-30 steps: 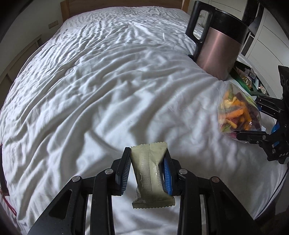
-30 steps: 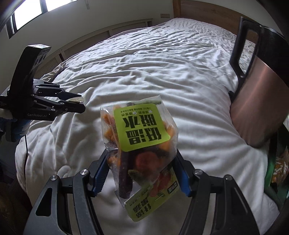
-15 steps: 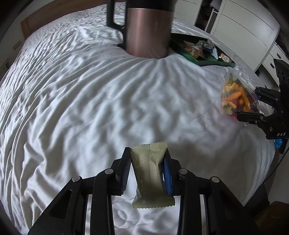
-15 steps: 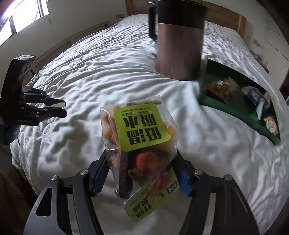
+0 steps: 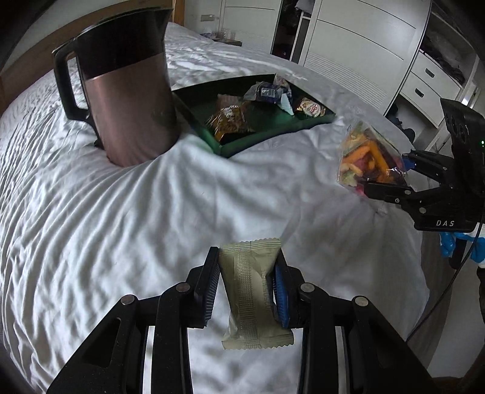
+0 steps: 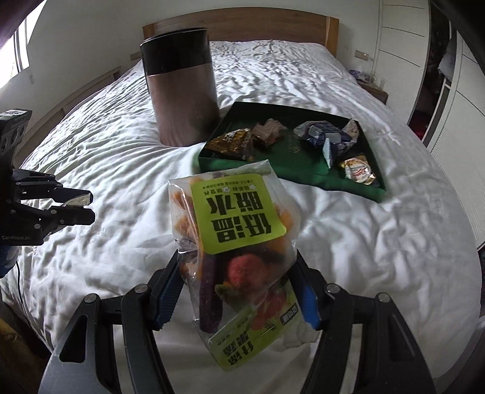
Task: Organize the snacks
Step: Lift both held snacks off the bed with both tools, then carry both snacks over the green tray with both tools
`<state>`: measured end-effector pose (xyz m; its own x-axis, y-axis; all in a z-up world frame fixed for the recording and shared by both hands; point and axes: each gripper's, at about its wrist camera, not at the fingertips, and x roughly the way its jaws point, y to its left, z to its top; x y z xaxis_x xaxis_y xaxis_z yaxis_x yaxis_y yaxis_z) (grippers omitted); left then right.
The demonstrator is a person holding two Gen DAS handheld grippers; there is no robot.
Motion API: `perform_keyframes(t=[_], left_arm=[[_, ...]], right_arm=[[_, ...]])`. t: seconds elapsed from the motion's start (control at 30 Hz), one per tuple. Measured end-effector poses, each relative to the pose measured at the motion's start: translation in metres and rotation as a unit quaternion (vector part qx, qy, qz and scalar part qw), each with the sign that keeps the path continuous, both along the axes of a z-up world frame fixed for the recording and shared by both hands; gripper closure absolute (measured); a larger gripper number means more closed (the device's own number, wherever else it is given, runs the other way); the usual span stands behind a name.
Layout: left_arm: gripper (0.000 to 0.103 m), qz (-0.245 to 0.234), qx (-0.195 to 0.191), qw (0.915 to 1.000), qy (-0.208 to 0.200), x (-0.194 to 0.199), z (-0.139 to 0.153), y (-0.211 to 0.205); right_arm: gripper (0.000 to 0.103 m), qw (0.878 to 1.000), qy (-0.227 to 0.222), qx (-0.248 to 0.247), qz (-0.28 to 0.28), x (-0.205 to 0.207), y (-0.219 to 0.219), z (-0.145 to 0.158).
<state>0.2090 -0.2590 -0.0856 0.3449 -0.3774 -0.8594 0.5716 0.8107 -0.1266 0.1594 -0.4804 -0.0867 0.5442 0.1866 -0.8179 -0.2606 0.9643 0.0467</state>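
Crinkled olive wrapper; glossy clear bag

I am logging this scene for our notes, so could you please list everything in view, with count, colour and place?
Bed: one, white rumpled cover, fills both views.
Headboard: one, wooden, far end.
Bin: one, copper with black top and handle, standing on the bed beside the tray.
Tray: one, dark green, on the bed.
Snack packets in the tray: about five, gold, brown, blue-silver.
Wardrobe: white, beside the bed.
Snack bar: one, olive wrapper, clamped in the left tool.
Dried vegetable bag: one, clear with green label, clamped in the right tool.
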Motion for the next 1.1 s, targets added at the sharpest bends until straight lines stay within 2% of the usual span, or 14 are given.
perform_keyframes(t=[0.3,0.77,0.93,1.1], left_arm=[[0.075,-0.016,-0.010,0.9992,-0.036,0.030,0.025,-0.048],[0.075,-0.036,-0.007,0.9973,-0.064,0.066,0.034,-0.093],[0.075,-0.026,-0.006,0.9972,-0.070,0.086,0.030,-0.105],[0.075,0.004,0.002,0.9969,-0.078,0.121,0.023,-0.116]], right_arm=[[0.000,0.999,-0.033,0.006,-0.037,0.021,-0.036,0.016],[0.000,0.997,-0.061,0.008,-0.054,0.061,-0.055,0.025],[0.000,0.996,-0.068,0.007,-0.062,0.084,-0.059,0.023],[0.000,0.994,-0.077,0.009,-0.077,0.118,-0.061,0.018]])
